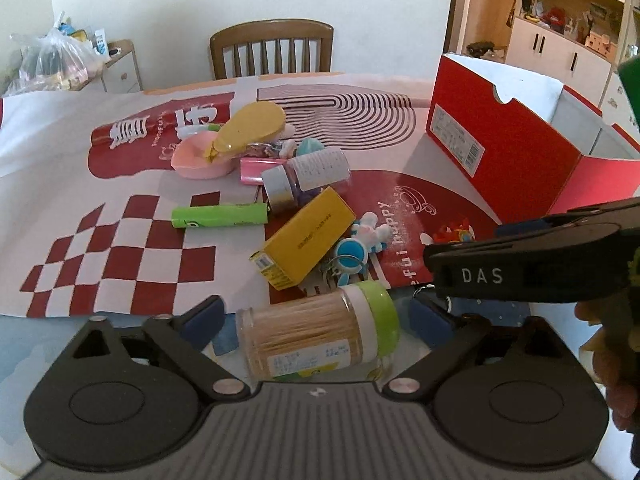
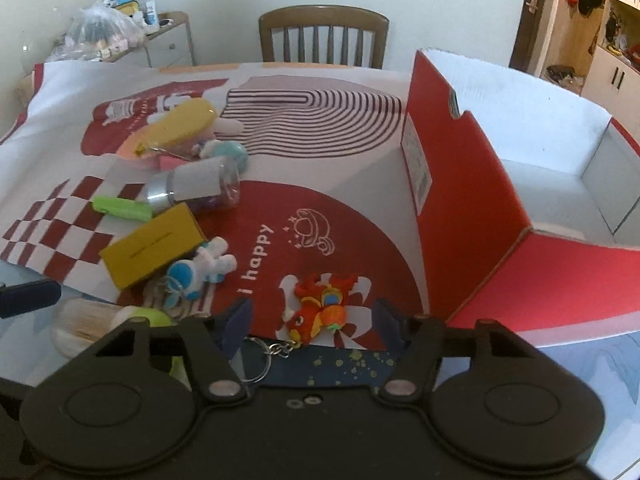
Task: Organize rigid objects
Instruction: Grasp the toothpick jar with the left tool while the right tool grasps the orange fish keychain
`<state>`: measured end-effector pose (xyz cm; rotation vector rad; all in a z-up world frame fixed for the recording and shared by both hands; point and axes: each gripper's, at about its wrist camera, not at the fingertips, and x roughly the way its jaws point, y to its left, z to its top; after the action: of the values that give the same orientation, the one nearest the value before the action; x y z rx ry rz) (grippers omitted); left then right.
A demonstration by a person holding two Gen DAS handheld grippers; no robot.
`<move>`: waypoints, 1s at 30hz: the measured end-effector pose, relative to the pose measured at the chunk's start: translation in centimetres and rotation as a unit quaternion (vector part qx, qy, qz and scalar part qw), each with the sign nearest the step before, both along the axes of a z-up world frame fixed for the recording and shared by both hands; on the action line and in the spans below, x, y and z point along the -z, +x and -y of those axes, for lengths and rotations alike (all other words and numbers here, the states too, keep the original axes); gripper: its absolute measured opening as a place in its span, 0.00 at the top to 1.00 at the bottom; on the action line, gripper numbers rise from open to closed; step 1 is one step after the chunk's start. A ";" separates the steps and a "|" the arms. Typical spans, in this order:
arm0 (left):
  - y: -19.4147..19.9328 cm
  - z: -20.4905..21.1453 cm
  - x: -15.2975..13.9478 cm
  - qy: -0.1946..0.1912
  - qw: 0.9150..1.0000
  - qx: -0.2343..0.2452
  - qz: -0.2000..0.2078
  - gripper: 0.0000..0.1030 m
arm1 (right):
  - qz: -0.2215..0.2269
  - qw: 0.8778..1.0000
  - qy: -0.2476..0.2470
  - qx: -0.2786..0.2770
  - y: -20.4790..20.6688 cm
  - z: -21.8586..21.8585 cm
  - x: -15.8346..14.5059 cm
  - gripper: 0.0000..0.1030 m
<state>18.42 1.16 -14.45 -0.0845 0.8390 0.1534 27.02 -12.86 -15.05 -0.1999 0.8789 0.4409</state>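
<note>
Left wrist view: the left tongs [image 1: 316, 322] stand open astride the toothpick jar [image 1: 316, 338], its long axis crosswise between the pads, untouched; right wrist view: the right tongs [image 2: 312, 320] gape around the red fish keychain [image 2: 318, 312] on the counter [image 2: 580, 364], gripping nothing.

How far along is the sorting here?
Done: nothing; the visible part of the red shoebox is empty. In hand: left gripper straddles the toothpick jar, right gripper straddles the dragon keychain, neither gripped. Left: yellow box, astronaut keychain, bottle.
</note>
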 end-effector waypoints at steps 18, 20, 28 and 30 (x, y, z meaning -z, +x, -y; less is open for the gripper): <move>-0.2 -0.9 0.2 -0.028 0.999 -0.005 -0.019 0.15 | 0.004 1.000 -0.008 0.004 -0.3 -0.1 0.3 0.65; -0.3 -0.9 0.1 -0.030 0.999 -0.006 -0.021 0.15 | 0.006 1.000 -0.001 0.004 -0.7 0.1 -0.2 0.65; -1.8 -1.3 -1.5 -0.049 0.999 -0.004 -0.010 0.15 | 0.028 0.999 0.022 0.002 -3.2 1.5 -3.4 0.65; -2.2 -1.4 -2.3 -0.053 0.999 -0.001 -0.005 0.15 | 0.036 0.999 0.025 -0.001 -4.0 1.9 -4.3 0.65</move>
<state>16.18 2.53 -12.16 -0.1846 0.8562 0.1117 23.07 -14.72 -10.76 -0.1696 0.7958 0.4551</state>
